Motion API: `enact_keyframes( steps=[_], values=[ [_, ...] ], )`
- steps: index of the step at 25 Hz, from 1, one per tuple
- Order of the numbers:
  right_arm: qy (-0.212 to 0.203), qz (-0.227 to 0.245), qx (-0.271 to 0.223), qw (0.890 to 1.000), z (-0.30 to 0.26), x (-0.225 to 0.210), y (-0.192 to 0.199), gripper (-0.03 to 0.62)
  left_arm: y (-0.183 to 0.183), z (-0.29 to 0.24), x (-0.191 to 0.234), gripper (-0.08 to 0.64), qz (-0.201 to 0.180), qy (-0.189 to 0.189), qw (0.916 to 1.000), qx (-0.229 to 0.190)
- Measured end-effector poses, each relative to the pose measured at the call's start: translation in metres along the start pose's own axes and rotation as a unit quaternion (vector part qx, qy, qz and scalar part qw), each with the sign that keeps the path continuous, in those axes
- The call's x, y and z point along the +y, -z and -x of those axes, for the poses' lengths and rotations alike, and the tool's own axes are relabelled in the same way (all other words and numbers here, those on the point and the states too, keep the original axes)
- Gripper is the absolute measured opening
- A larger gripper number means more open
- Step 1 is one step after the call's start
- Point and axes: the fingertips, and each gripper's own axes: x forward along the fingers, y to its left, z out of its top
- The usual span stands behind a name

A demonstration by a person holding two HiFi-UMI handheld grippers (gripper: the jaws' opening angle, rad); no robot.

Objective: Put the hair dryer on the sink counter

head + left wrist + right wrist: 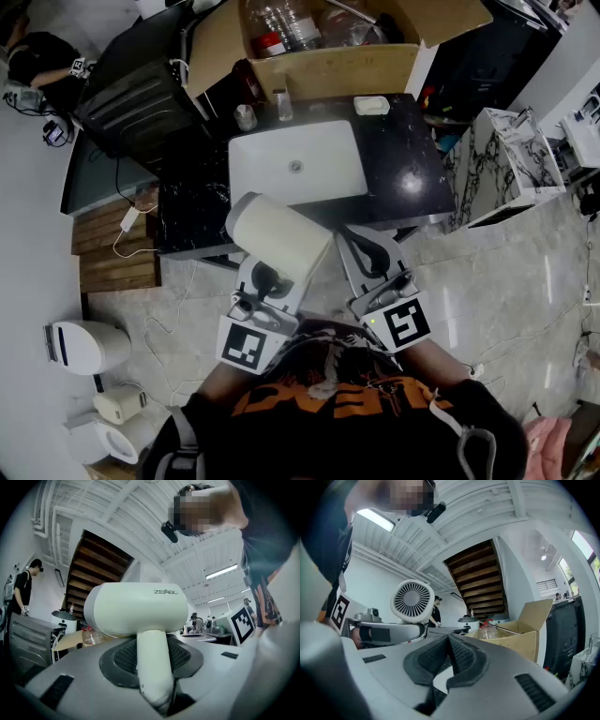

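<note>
We see a black bench with a white sink, cardboard box at its far edge. Our left hand-held gripper clamps the hair dryer nearside of the bench; right hand-held gripper closed, empty.

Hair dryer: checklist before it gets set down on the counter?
1. Grip: left gripper is shut on the handle of the hair dryer, barrel crosswise above the jaws. Ok.
2. Other tool: right gripper has its jaws together with nothing between them. Ok.
3. Landing spot: the sink counter shows bare black surface right of the basin. Ok.
4. Clutter: glass and soap dish sit at the back edge, apart from that bare patch. Ok.
5. Cord: where it runs is not visible. Cannot tell.
6. Height above the counter: cannot tell.
</note>
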Motion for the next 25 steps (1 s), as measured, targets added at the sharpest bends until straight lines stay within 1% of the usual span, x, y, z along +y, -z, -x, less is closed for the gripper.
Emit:
enact_keyframes(
  steps=[9, 14, 17, 21, 25],
  values=[
    [0.002, 0.010, 0.013, 1.000, -0.018, -0.003, 0.011, 0.012, 0.008, -0.006, 0.019, 0.158, 0.007, -0.002, 1.0000, 0.004],
    [-0.017, 0.004, 0.023, 1.000, -0.032, -0.007, 0.020, 0.014, 0.011, -0.016, 0.033, 0.158, 0.016, -0.003, 0.9998, 0.007],
    [-0.011, -0.007, 0.027, 1.000, -0.042, -0.012, 0.021, 0.013, 0.013, -0.023, 0.041, 0.158, 0.020, -0.002, 0.9998, 0.010],
    [-0.006, -0.010, 0.032, 0.999, -0.054, -0.019, 0.027, 0.014, 0.019, -0.033, 0.052, 0.158, 0.026, 0.001, 0.9996, 0.014],
    [-0.004, 0.002, 0.041, 0.999, -0.066, -0.027, 0.033, 0.014, 0.022, -0.043, 0.065, 0.158, 0.028, 0.007, 0.9994, 0.018]
  ],
)
